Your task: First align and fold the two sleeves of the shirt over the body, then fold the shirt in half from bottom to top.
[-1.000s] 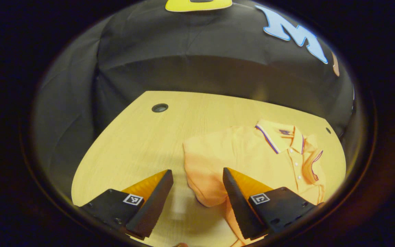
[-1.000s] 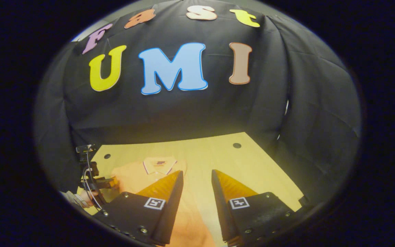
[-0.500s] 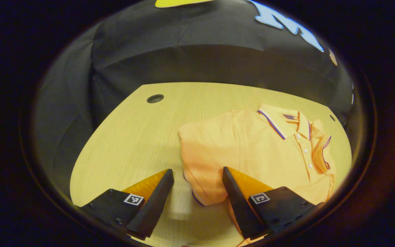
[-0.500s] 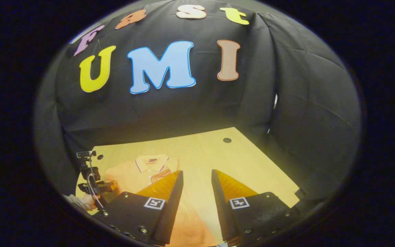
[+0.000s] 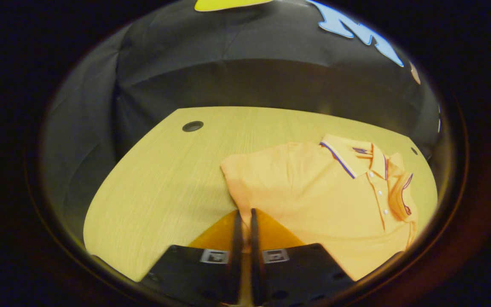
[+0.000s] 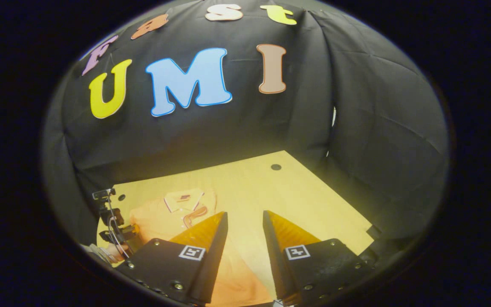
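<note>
Because the shirt (image 5: 313,192) is light, soft knit fabric that drapes and creases easily, grip it at a sleeve hem or seam, not mid-panel. It lies flat on the table (image 5: 164,179), collar toward the far edge. The left gripper (image 5: 244,217) is pressed together at the shirt's near-left sleeve edge; whether fabric is pinched cannot be confirmed. The right gripper (image 6: 243,221) is spread above the shirt's right side.

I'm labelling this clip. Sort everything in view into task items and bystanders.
Task items: orange polo shirt; left gripper, fingers closed at the shirt's sleeve edge; right gripper, open above the shirt.

Bystanders: wooden table; its cable hole; black cloth wall.
</note>
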Action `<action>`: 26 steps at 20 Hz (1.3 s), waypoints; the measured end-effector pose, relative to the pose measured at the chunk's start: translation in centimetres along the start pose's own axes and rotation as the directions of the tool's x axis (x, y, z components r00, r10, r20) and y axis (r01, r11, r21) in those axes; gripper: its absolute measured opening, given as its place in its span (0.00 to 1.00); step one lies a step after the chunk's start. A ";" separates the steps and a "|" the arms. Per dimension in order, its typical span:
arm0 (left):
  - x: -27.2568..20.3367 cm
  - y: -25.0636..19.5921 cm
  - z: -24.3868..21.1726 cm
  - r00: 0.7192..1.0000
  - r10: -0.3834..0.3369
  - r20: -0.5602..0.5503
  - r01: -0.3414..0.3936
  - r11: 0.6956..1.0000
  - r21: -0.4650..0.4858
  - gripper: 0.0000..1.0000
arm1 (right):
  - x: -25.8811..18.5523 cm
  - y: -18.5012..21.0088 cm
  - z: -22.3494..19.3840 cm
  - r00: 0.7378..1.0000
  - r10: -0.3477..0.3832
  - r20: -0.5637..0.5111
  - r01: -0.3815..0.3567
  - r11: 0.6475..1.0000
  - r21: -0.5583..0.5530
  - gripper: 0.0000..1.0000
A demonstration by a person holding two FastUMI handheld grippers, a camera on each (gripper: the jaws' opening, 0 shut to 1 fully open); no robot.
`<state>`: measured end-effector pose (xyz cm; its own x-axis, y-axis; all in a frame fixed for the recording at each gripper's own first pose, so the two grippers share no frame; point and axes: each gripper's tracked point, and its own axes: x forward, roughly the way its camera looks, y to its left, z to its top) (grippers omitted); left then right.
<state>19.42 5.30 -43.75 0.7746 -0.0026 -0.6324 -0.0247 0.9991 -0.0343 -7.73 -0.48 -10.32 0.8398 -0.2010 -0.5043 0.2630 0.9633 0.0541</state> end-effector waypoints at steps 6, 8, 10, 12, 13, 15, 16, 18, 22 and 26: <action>-0.4 -0.5 0.1 1.000 0.011 -0.023 -0.011 1.000 0.029 0.11 | 0.6 -0.5 -1.4 0.999 0.011 -0.041 -0.011 1.000 0.012 0.54; -0.6 -1.0 0.0 0.999 0.015 -0.038 -0.013 0.999 0.047 0.11 | 0.9 -0.9 -2.0 0.998 0.013 -0.067 -0.013 1.000 0.010 0.54; -0.9 -1.9 0.5 0.999 0.010 -0.033 -0.008 0.998 0.065 0.11 | 0.9 -1.3 -2.3 0.997 0.011 -0.074 -0.011 1.000 0.000 0.54; -1.4 -3.4 1.9 1.000 -0.008 0.001 0.008 0.996 0.091 0.10 | 1.0 -1.3 -2.5 0.997 0.010 -0.076 -0.011 1.000 -0.008 0.54; -1.7 -4.5 2.7 0.999 -0.025 0.020 0.022 0.993 0.116 0.10 | 0.9 -1.4 -2.5 0.997 0.010 -0.076 -0.011 1.000 -0.011 0.54; -2.3 -7.5 4.3 0.995 -0.077 0.056 0.066 0.982 0.178 0.11 | 1.0 -1.6 -2.9 0.997 0.009 -0.081 -0.010 1.000 -0.013 0.53; -2.8 -9.4 5.0 0.992 -0.110 0.068 0.094 0.974 0.208 0.10 | 0.9 -1.8 -2.9 0.996 0.008 -0.084 -0.009 1.000 -0.011 0.53; -3.9 -13.4 6.0 0.980 -0.180 0.088 0.151 0.951 0.271 0.11 | 1.1 -1.9 -3.2 0.996 0.003 -0.091 -0.003 1.000 -0.001 0.53; -5.6 -20.2 6.0 0.955 -0.287 0.075 0.242 0.900 0.362 0.11 | 0.5 -3.8 -3.9 0.995 -0.023 -0.096 0.025 1.000 0.015 0.54; -5.5 -23.3 4.9 0.952 -0.304 0.023 0.273 0.884 0.380 0.10 | 0.3 -5.0 -4.4 0.993 -0.052 -0.101 0.054 0.998 0.025 0.54</action>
<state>18.82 -17.73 -35.71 0.7599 -0.3052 -0.5739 0.4295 0.8985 0.0908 -10.88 -4.56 -14.48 0.7726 -0.2313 -0.5913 0.3204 0.9461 0.0485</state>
